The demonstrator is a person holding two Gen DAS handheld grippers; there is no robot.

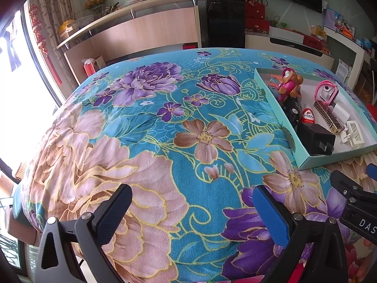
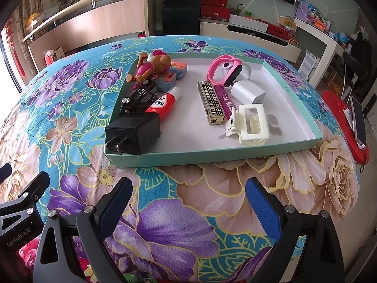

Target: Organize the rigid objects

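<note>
My left tongs point(image 1: 192, 212) and right tongs point(image 2: 188, 206) look alike: black frames, silver screws, blue ribbed pads point(image 2: 264, 208), with white "GenRobot.AI" lettering on one side.

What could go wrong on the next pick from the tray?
1. Left side is crowded: the black charger touches the glue tube and toy car, so grabbing one may drag the others.
2. The hair clip lies close to the brass bar; the open right tongs might nudge it.
</note>
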